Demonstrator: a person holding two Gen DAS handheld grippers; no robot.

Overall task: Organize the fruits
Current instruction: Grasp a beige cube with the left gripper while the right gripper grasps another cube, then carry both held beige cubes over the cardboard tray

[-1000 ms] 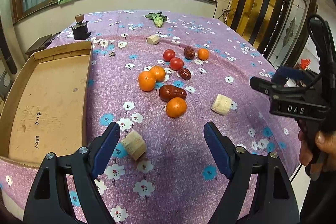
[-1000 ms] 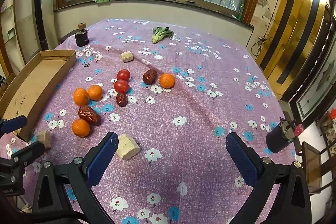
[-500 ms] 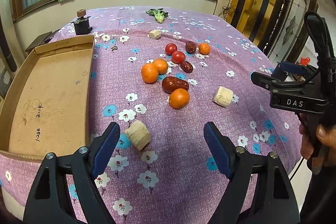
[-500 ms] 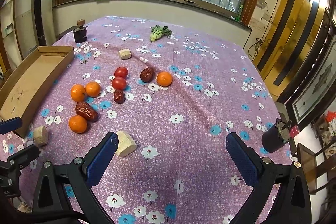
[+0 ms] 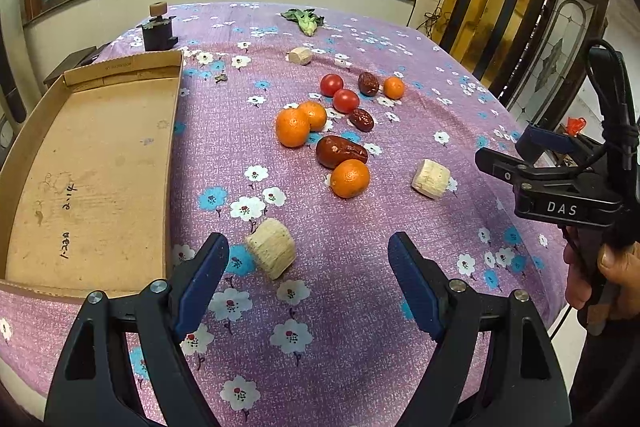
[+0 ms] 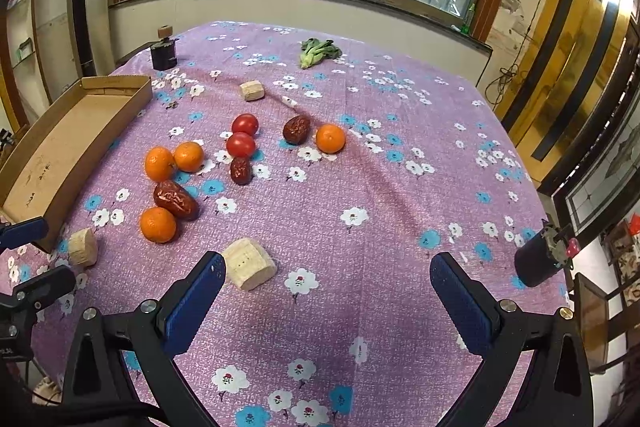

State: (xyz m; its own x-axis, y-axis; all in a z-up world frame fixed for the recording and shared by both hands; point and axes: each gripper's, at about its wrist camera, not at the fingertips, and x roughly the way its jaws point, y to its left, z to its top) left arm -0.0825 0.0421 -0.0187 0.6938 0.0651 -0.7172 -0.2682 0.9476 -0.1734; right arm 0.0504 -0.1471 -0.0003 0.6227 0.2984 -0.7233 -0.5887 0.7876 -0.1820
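Two hand-held grippers hover over the worktop (image 5: 360, 307), both spread wide and holding nothing: left hand-held gripper (image 5: 308, 279), right hand-held gripper (image 6: 324, 295). Oranges (image 5: 349, 178), tomatoes (image 5: 345, 100) and red dates (image 5: 340, 151) lie clustered at 12 o'clock from the left one; cardboard tray (image 5: 86, 163) lies at 10 o'clock.

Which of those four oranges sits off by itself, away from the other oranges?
The orange farthest from the cardboard tray, beside a red date. The other three cluster nearer the tray, around the largest date.
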